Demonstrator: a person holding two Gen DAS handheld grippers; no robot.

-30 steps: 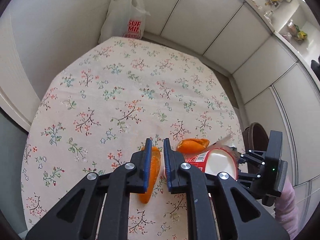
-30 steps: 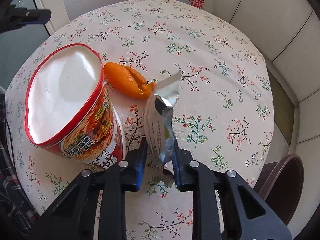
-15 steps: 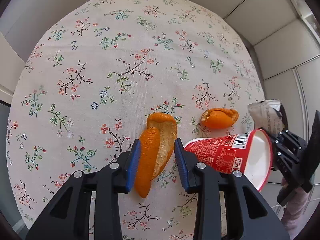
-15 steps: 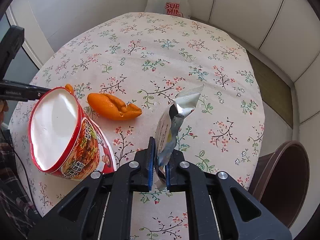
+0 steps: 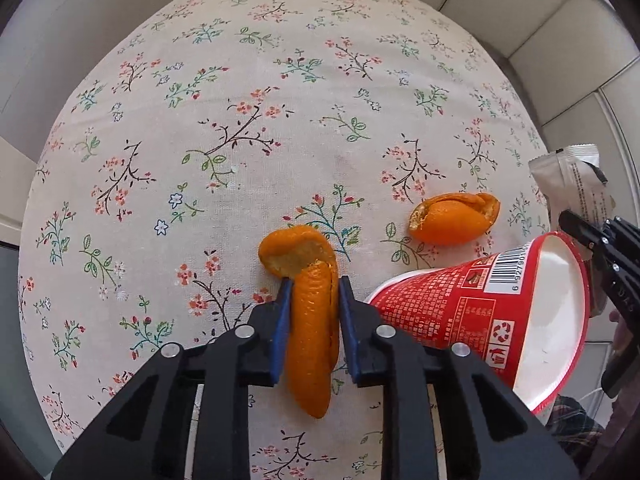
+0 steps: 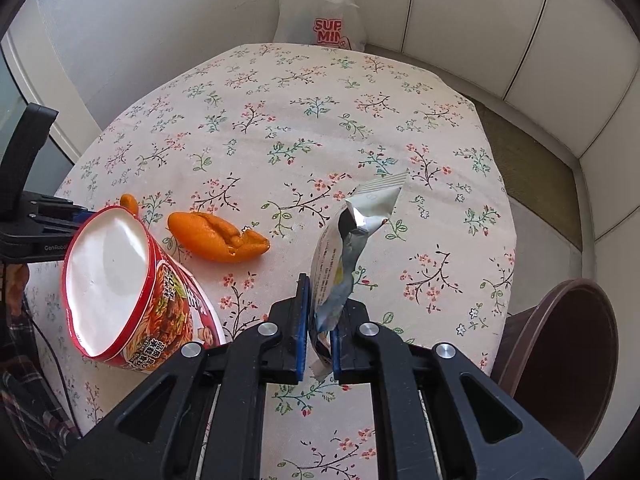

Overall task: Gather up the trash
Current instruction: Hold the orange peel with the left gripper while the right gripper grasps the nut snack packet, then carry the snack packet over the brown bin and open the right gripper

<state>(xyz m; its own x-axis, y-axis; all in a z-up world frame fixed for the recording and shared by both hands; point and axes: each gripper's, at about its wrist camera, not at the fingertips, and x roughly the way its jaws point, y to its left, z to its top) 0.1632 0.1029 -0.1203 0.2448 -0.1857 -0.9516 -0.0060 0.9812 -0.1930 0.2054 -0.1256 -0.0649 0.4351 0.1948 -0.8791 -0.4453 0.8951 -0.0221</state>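
My left claw [image 5: 311,300] has just been closing around the long orange peel [image 5: 310,320] lying on the floral tabletop [image 5: 248,92]; its pads bracket the strip, though full contact I cannot confirm. The peel looks light, curled and pliant, best taken mid-length. My right claw [image 6: 320,330] is clamped on a thin, crinkled foil wrapper [image 6: 346,248], held off the tabletop. A tipped paper noodle cup [image 6: 128,288] and a second peel [image 6: 218,236] lie between them.
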